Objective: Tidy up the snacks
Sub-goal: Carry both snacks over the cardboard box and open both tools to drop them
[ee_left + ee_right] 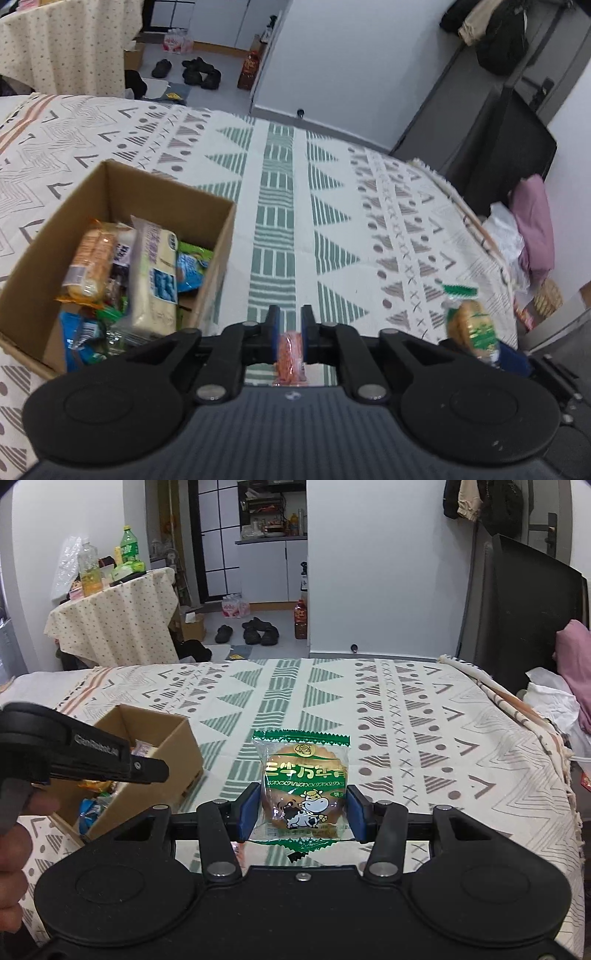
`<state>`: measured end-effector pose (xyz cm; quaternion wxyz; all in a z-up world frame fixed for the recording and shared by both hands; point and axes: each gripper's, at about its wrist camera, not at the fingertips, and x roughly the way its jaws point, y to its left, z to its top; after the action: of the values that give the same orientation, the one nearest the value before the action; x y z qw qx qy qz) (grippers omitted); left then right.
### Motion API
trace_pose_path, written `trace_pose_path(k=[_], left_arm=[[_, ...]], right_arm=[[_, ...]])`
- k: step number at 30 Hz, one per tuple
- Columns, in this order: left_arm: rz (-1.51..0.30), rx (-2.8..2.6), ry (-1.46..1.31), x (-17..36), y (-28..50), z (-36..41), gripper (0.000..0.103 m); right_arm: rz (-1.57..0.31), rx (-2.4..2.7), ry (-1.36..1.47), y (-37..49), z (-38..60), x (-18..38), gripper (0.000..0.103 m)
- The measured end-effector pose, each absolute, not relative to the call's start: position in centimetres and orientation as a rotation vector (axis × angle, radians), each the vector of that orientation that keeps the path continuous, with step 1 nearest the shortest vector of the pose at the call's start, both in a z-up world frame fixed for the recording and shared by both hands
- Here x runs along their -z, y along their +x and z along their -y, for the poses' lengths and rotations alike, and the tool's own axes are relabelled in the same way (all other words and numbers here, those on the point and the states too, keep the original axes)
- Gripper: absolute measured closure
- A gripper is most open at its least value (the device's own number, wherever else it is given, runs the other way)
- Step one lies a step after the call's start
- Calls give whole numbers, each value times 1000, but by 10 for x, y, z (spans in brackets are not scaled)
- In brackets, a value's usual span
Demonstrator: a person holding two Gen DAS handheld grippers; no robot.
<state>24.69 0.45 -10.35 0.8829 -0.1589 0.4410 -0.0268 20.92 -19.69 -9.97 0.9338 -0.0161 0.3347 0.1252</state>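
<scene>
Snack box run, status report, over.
Left tool shut on orange packet. Right tool shut on green biscuit pack. Cardboard box open, path clear.

The patterned cloth (406, 738) lies bare and open to the right of the cardboard box (155, 206), whose open top is partly filled with snack packets (147, 273) (least piled at its far corner)

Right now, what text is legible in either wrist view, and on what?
"GenRobot.AI": white lettering on the side of the left gripper, seen in the right wrist view.
Green biscuit packet held in the right gripper: large Chinese characters and a line of small Latin capitals under them, too distorted to quote reliably.
Packets in the cardboard box: print too blurred to read.
Orange packet in the left gripper's jaws: no readable text.
</scene>
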Motion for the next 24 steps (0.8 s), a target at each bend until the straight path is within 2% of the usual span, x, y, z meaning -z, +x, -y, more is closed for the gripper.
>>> trace_pose_path(k=[1,4,7,24], left_arm=[[-935,60,-332,108,250,-1,76],[-953,66,-320,117,252,8,59],[-963,64,-299,123,253,16,53],[-1059,-33,-247,182,273,42,52]], right_arm=[[-686,-249,-31,208,199,100,55],[-697,-228,-21,208,205,105,55],[-713,-212,-9,208,211,113,55],[-751,-171,36,211,236,131,55]])
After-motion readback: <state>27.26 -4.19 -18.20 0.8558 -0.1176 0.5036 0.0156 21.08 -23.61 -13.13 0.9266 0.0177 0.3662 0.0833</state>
